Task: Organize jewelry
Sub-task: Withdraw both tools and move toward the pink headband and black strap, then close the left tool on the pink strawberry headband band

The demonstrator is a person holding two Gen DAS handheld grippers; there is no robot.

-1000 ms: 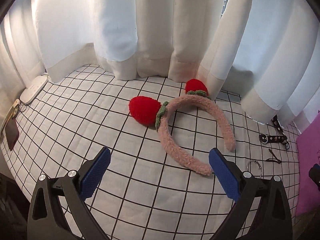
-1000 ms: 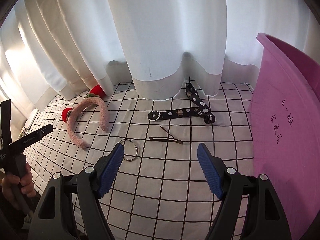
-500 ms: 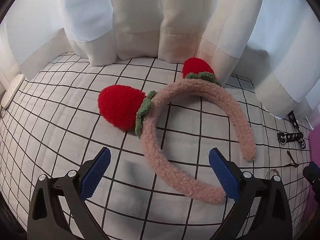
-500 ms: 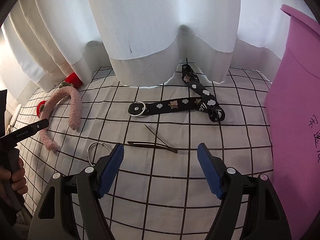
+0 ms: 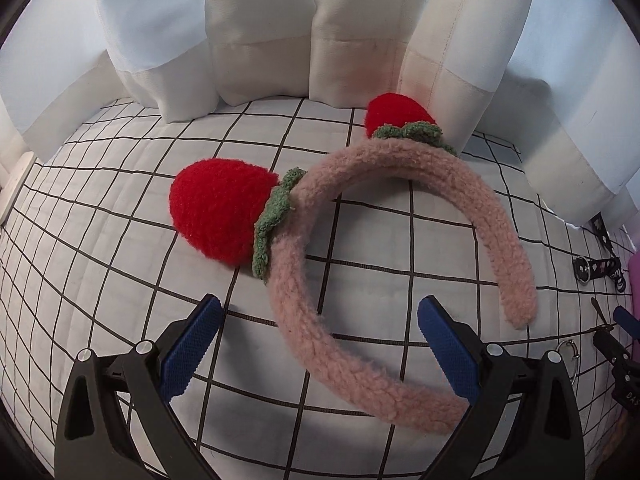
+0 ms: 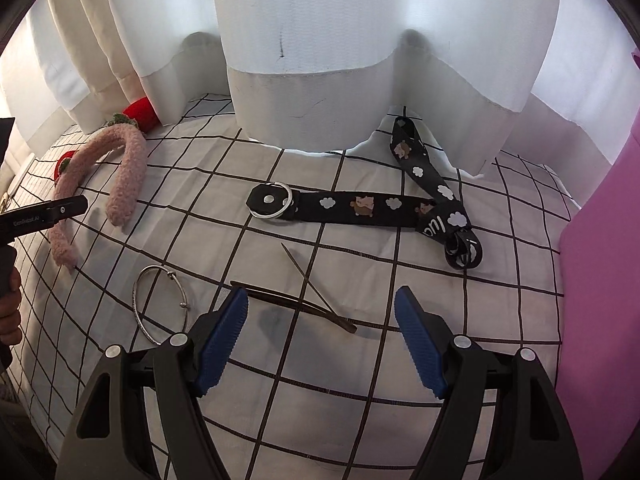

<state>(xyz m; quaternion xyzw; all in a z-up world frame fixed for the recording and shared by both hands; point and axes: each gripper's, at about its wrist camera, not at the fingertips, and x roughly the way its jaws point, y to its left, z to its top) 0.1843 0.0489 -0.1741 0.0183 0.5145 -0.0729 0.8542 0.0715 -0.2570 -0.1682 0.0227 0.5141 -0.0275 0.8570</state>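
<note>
A fuzzy pink headband (image 5: 400, 164) with two red strawberries (image 5: 218, 216) lies on the grid-patterned cloth (image 5: 120, 280). My left gripper (image 5: 318, 330) is open just above it, and the headband's near arm runs between the blue pads without touching them. In the right wrist view my right gripper (image 6: 320, 308) is open low over a thin dark hair clip (image 6: 288, 301), which lies between its fingertips. A silver bangle (image 6: 160, 304) lies to the left of the clip. A black strap with cloud prints (image 6: 360, 208) lies beyond it. The headband (image 6: 124, 168) shows at far left.
White curtains (image 6: 320, 40) hang along the back edge of the cloth. A pink bin (image 6: 600, 280) stands at the right. A person's hand (image 6: 8, 308) holds the left gripper (image 6: 80, 205) at the left edge of the right wrist view.
Both grippers have come down and forward towards the cloth. The headband now fills the left wrist view, and the hair clip sits closer between the right fingertips. Both stayed open.
</note>
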